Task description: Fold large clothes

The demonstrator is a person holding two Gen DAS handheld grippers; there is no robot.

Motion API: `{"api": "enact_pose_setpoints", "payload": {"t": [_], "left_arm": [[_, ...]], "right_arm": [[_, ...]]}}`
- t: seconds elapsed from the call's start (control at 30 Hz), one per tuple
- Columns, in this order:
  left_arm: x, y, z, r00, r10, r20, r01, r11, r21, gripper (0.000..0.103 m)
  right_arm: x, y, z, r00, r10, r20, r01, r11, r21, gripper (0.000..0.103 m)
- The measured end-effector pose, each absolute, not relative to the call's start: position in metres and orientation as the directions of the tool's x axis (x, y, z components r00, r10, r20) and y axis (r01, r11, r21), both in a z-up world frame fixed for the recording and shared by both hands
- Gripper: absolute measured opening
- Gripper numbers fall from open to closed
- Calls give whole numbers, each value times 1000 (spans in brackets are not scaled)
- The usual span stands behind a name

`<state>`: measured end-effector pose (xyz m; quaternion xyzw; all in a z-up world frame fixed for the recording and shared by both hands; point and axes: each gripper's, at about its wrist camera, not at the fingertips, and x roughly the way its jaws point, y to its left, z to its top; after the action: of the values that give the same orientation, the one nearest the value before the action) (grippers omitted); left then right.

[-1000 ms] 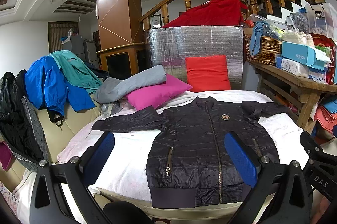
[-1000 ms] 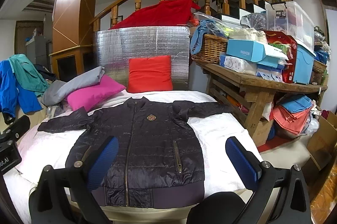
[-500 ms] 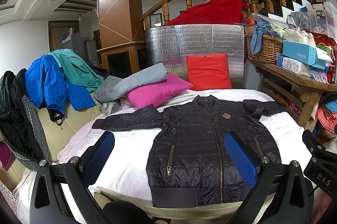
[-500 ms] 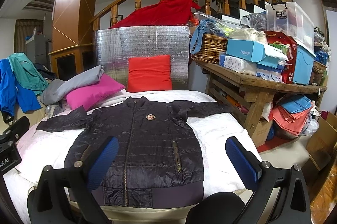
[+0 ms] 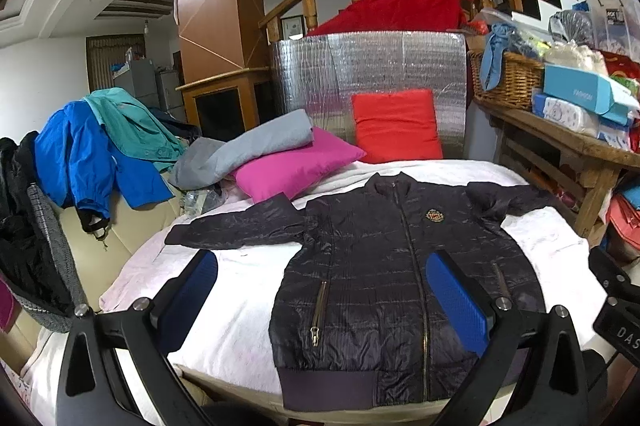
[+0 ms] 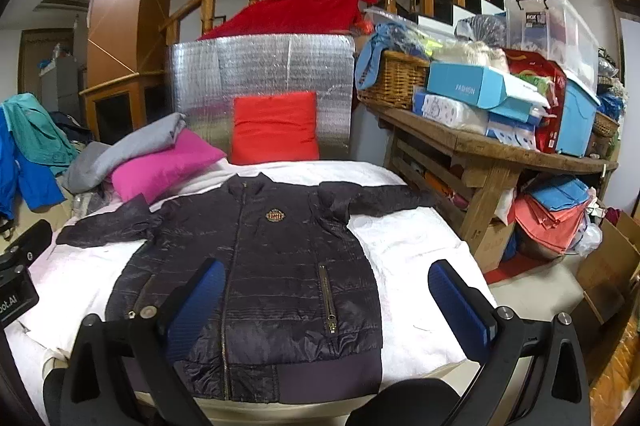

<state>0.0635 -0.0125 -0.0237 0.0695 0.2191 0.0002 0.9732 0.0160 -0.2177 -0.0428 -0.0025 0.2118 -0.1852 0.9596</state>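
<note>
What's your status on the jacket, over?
Left gripper open, empty, hovering short of the hem. Right gripper open, empty, likewise. Dark jacket flat, zipped, sleeves spread, unfolded. Pink pillow beside one sleeve; nothing on the jacket.

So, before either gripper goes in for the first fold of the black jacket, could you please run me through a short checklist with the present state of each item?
1. Black jacket lies flat, front up, zip closed: ok.
2. Both sleeves spread out to the sides, not tucked under: ok.
3. Left gripper open and holding nothing: ok.
4. Right gripper open and holding nothing: ok.
5. White cover bare beside the jacket, giving room to fold: ok.
6. Pink cushion clear of the left sleeve: cannot tell; they look close.
</note>
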Motion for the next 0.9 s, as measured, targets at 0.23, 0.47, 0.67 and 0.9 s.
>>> {"api": "enact_pose_setpoints", "payload": {"t": [0.23,0.47,0.67,0.9], "left_arm": [[181,-35,-75,839,62,-541,27,988,155,103],[306,-61,-165,726,175,-665,-21,972,234,103],[332,-72,-205,723,137,-677,11,978,210,103],[356,-80,-214,716,86,-693,41,985,165,103]], "right_arm": [[95,-279,-56,831,-287,-478,334,942,16,103],[203,-431,-96,791,-251,-558,436,871,226,103],[289,-554,-150,759,-174,-627,514,751,414,103],[360,-651,-214,804,-26,-594,524,503,687,102]]}}
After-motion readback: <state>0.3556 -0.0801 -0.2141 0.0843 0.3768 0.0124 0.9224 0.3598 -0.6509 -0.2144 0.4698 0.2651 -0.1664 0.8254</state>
